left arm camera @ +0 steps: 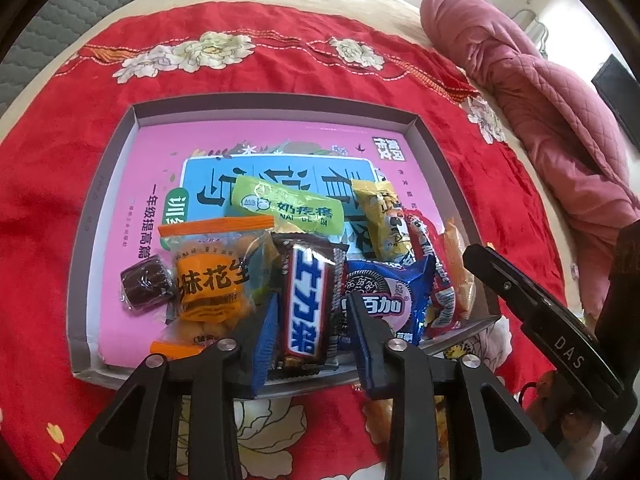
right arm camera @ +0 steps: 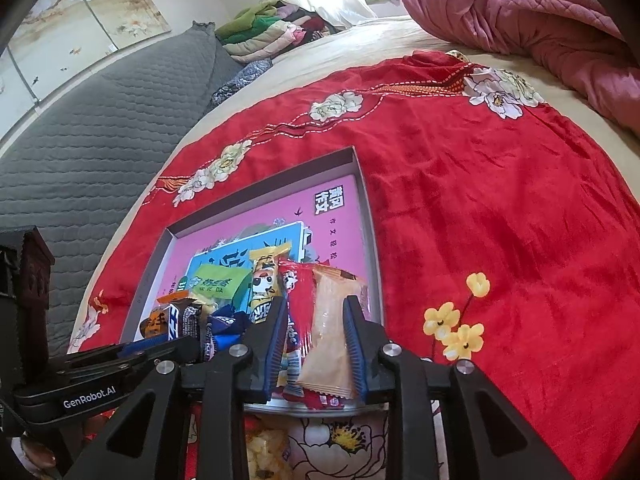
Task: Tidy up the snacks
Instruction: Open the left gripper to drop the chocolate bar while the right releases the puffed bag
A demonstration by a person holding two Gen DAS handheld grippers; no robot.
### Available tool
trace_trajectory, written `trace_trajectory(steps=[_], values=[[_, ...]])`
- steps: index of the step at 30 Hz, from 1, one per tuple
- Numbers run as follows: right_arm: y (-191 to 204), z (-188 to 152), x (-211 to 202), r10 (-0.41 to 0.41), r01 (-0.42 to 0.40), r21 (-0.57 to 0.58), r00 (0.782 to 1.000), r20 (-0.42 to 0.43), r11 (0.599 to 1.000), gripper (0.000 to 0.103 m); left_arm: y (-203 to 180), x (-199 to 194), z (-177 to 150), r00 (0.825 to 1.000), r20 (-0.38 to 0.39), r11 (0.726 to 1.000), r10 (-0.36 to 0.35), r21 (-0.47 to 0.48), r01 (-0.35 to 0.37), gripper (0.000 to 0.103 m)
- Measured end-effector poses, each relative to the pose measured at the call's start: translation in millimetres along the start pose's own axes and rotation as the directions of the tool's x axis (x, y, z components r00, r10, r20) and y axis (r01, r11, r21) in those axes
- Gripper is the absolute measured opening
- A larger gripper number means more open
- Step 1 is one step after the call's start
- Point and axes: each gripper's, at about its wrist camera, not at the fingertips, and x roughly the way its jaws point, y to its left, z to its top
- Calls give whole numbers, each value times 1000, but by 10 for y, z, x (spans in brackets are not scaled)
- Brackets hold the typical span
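A shallow grey box (left arm camera: pixel 276 102) with a pink printed bottom lies on a red cloth and holds several snacks. My left gripper (left arm camera: pixel 310 310) has its jaws around a brown chocolate bar (left arm camera: pixel 306 300) at the box's near edge. Beside it lie an orange peanut bag (left arm camera: pixel 210 280), a dark wrapped candy (left arm camera: pixel 146 284), a green milk candy (left arm camera: pixel 288 206), a yellow snack (left arm camera: pixel 384 220) and a blue cookie pack (left arm camera: pixel 384 296). My right gripper (right arm camera: pixel 316 324) has its jaws around a tan cracker pack (right arm camera: pixel 330 332), with a red pack (right arm camera: pixel 298 300) next to it, in the box (right arm camera: pixel 360 184).
The red flowered cloth (right arm camera: pixel 500 220) covers a beige bed. A pink quilt (left arm camera: pixel 540 92) is bunched at the right. A grey quilted mat (right arm camera: pixel 100 120) lies at the left, with folded clothes (right arm camera: pixel 272 36) behind it.
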Motion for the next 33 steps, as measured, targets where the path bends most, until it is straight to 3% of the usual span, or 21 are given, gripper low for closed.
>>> trace_trajectory(steps=[13,16,25,28,33], values=[[36,29,-82,14,-14,-14,999,38,1000,36,-3,-180,31,999,34,1000,10,0,-10,45],[34,44,-119,20,-19,-12,998,54,1000,46,0,-228,37,999,41,1000,13,-2,-13,45],[98,89,-239,42,-39,-36,994,105,999,55,43,-394,45,998,67,1000,23,-12,-22,47],[113,97,-282,48,-42,-46,992,121,998,58,66,-459,47,997,78,999,29,-17,-28,55],[130,105,-340,55,-47,-56,989,140,997,62,148,-602,47,994,100,999,36,-34,-32,57]])
